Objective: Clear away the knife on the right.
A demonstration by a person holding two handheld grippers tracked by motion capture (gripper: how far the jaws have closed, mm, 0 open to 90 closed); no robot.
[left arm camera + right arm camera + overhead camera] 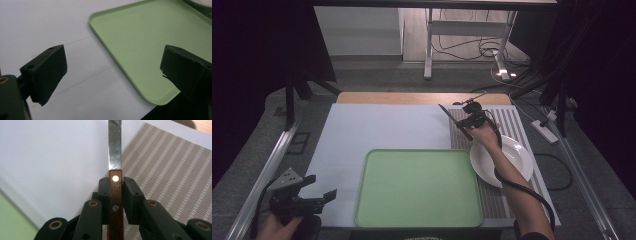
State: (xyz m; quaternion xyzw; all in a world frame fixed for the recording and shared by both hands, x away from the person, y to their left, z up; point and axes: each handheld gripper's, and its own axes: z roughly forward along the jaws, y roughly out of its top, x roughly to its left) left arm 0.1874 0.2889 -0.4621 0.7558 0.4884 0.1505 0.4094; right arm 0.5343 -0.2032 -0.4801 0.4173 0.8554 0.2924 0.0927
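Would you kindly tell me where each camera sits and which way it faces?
High view: above the person's side, looking forward and down; both forearms show.
Left gripper view: rides the left gripper, facing the green tray; open jaws show.
Right gripper view: rides the right gripper, along the clamped knife.
Shared: tray, striped mat.

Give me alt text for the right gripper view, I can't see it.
The right gripper is shut on a knife, its wooden riveted handle clamped between the black jaws and the steel blade pointing up and away. Beyond lie a white table and a striped mat.
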